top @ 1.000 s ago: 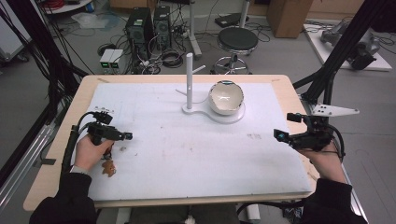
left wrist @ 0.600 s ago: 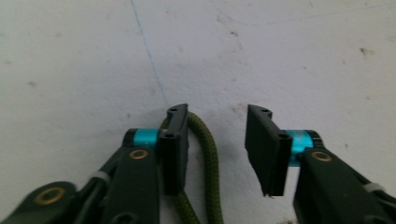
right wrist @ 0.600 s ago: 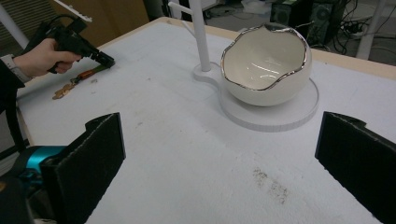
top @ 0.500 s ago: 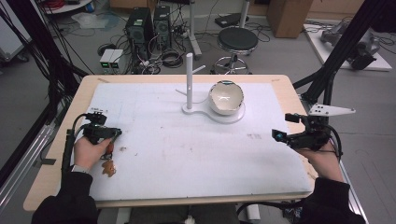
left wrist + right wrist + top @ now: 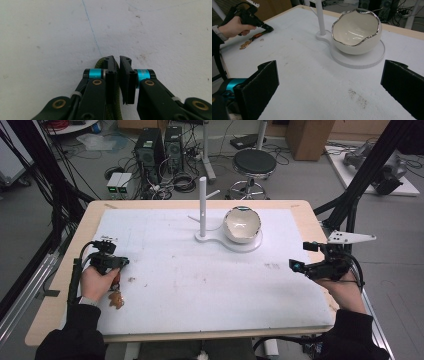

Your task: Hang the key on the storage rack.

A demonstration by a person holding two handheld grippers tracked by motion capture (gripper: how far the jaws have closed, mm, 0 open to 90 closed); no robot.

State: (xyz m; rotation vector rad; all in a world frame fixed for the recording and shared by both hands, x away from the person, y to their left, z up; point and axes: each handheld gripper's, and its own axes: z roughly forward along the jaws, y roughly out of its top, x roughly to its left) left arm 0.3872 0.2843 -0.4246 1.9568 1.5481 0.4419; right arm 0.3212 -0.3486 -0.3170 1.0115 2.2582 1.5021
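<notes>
- Your left hand-held gripper [image 5: 119, 270] sits near the worktop's [image 5: 210, 315] left edge, pointed down at the white mat [image 5: 165, 245]. Its jaws have just been closing and now stand almost together.
- In the left gripper view an olive-green cord [image 5: 100, 63] runs under and between the jaws of the left hand-held gripper [image 5: 117, 75]. It looks pinched, but the contact is hidden, so I can't tell for sure.
- The cord belongs to a small keyring-type item w/ a brown charm [image 5: 116, 299] lying on the mat just below your left hand [image 5: 97, 282], close to the left edge of the mat and not far from the worktop's front edge.
- Your right hand-held gripper [image 5: 300, 266] hovers by the right edge, jaws wide apart, nothing between them. In its own view the two black pads [image 5: 262, 85] frame bare mat.
- Open room: the whole centre of the mat between the two hand-held grippers is free, front to mid.
- Far side, centre: a white stand w/ an upright post [image 5: 202, 205] and a white bowl w/ a silver rim [image 5: 242, 224] on its round base [image 5: 250, 245], well apart from both hand-held grippers.
- A faint dark smudge [image 5: 272, 266] marks the mat left of the right hand-held gripper.
</notes>
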